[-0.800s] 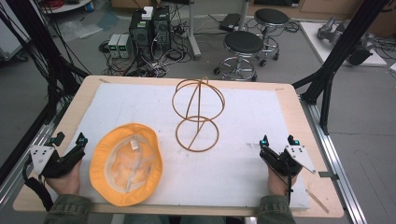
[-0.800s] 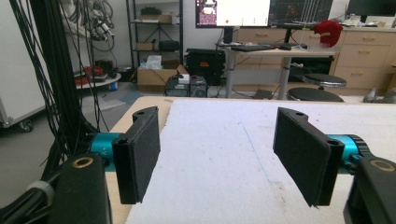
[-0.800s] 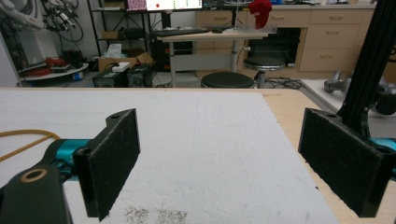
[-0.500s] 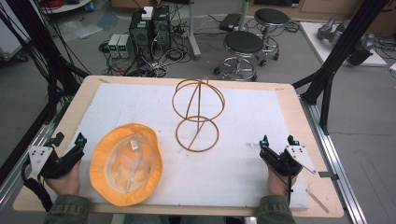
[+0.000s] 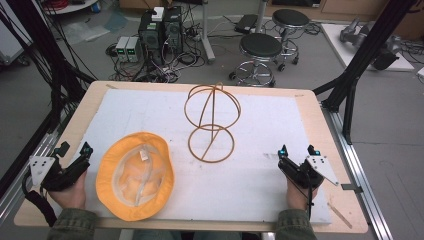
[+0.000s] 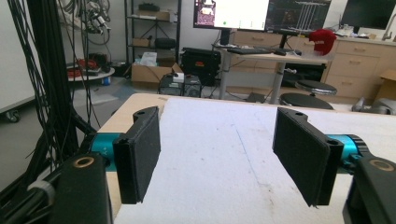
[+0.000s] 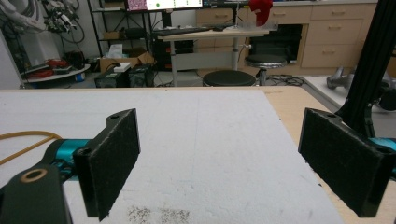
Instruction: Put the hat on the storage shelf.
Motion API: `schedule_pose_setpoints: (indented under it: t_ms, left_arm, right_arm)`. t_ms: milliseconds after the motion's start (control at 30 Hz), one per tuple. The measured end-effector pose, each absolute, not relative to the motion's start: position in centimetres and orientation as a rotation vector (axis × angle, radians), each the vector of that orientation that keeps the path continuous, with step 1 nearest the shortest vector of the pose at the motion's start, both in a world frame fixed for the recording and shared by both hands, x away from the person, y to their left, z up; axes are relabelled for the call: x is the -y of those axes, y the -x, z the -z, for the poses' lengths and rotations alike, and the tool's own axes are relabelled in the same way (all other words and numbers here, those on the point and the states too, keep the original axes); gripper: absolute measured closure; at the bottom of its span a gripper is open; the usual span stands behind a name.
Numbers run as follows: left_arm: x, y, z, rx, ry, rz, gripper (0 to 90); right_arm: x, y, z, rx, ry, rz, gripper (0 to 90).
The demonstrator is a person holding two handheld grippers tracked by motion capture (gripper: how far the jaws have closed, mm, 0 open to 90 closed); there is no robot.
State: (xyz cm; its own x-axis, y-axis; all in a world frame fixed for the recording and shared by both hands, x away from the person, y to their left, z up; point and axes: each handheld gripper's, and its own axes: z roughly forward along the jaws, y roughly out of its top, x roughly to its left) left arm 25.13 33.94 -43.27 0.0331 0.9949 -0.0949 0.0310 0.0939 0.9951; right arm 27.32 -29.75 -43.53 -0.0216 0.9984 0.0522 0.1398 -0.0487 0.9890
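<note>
Two hand-held black two-jaw grippers rest at the near edge of the table, one in each hand. Left gripper [image 5: 74,155]: held at the near left corner, jaws spread wide with nothing between them; in the left gripper view [image 6: 219,156] its pads stand well apart over bare white sheet. Right gripper [image 5: 297,151]: held at the near right, jaws likewise spread and empty, the same seen in the right gripper view [image 7: 233,161].

One orange round bucket hat of soft fabric [image 5: 135,175], lying upside down with its pale lining upward, on the near left of the sheet, just beside the left gripper and apart from it.

One white foam-like sheet [image 5: 260,125] covering most of the light wooden table top [image 5: 312,107].

One hat stand of thin golden-brown wire [image 5: 212,122], a flat ring as base and a dome of hoops above, upright near the middle of the sheet, beyond the hat and well apart from both grippers; an edge of its base ring probably shows at the left of the right gripper view [image 7: 25,140].

Two black round stools [image 5: 261,47] on the floor beyond the table, with computer cases [image 5: 160,27] to their left.
</note>
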Motion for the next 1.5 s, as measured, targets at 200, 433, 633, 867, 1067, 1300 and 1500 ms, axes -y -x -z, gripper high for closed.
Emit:
schedule_pose_setpoints:
  t_ms: [200, 433, 633, 867, 1067, 1300, 1500]
  left_arm:
    - [-34.2, -24.8, 42.6, -1.247, -1.146, -1.071, 32.4]
    - [-33.2, -24.4, 41.4, -1.176, -1.173, -1.071, 31.6]
    - [-33.3, -24.4, 40.8, -1.15, -1.175, -1.003, 33.1]
    - [-33.2, -24.6, 40.3, -1.095, -1.201, -0.917, 32.9]
    - [-32.5, -24.7, 39.9, -1.051, -1.236, -0.888, 31.9]
    - [-31.7, -24.7, 39.3, -1.006, -1.273, -0.855, 31.1]
    - [-31.5, -25.2, 39.3, -1.007, -1.312, -0.769, 30.9]
  right_arm:
    - [29.7, -27.4, 43.5, -1.306, -1.331, -1.186, 11.7]
    - [29.7, -27.3, 43.5, -1.306, -1.333, -1.187, 11.7]
    - [29.7, -27.3, 43.5, -1.306, -1.339, -1.186, 11.7]
    - [29.7, -27.3, 43.5, -1.309, -1.334, -1.187, 11.7]
    - [29.8, -27.4, 43.6, -1.312, -1.335, -1.185, 11.7]
    - [29.7, -27.3, 43.5, -1.317, -1.335, -1.188, 11.7]
    - [29.8, -27.3, 43.6, -1.321, -1.335, -1.187, 11.7]
